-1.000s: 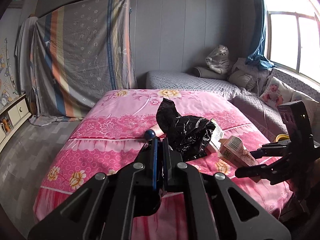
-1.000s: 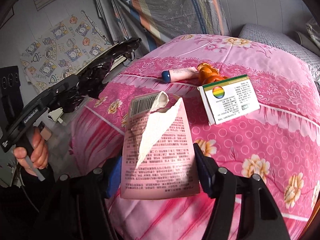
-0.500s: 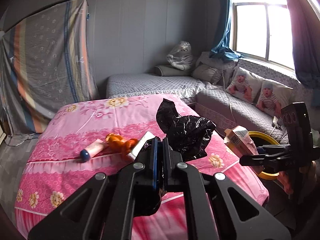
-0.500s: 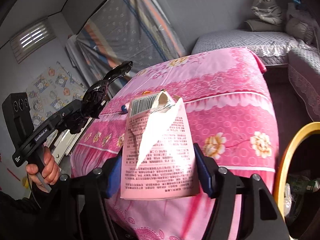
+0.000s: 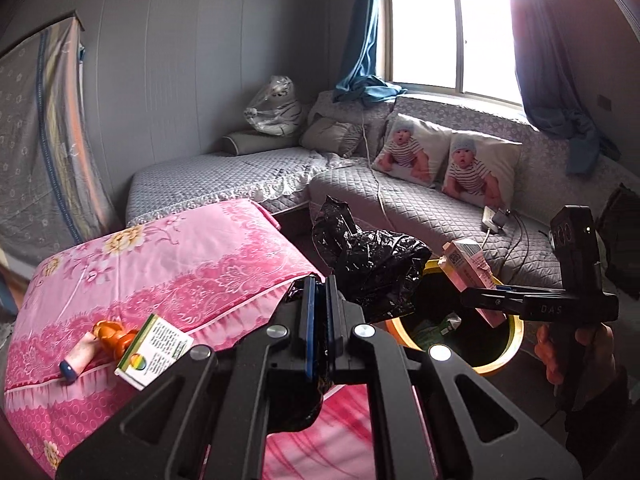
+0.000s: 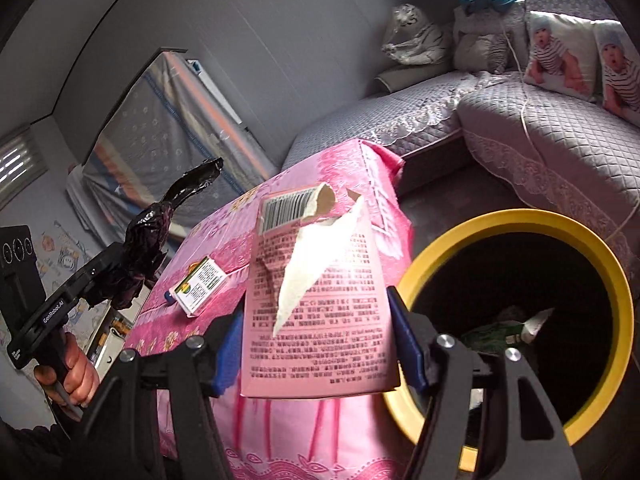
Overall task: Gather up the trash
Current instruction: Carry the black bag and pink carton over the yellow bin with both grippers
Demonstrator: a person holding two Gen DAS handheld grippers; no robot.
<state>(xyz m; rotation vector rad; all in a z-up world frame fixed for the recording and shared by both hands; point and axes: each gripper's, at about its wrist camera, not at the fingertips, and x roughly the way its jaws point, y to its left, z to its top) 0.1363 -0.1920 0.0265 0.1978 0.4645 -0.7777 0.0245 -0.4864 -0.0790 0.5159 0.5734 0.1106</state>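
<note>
My left gripper (image 5: 319, 300) is shut on a crumpled black plastic bag (image 5: 372, 268), which hangs beside the pink bed near the bin. My right gripper (image 6: 316, 344) is shut on a torn pink carton (image 6: 320, 312) with white paper sticking out, held at the left edge of the yellow-rimmed bin (image 6: 608, 264). In the left wrist view the pink carton (image 5: 470, 276) hangs over the bin (image 5: 508, 344), which holds some trash. On the bed lie a white box with a green edge (image 5: 156, 350), an orange object (image 5: 112, 334) and a pink tube with a blue cap (image 5: 78, 360).
The pink floral bed (image 5: 160, 268) fills the left. A grey quilted corner sofa (image 5: 400, 196) with two baby-print cushions (image 5: 448, 160) stands behind the bin, under the window (image 5: 444, 28). A charger and cable (image 5: 496, 216) lie on the sofa. A hand (image 6: 70, 372) holds the left gripper.
Both grippers have swung right from over the bed to the yellow bin beside it, each keeping its load. The bin's opening has come into full view under the pink carton.
</note>
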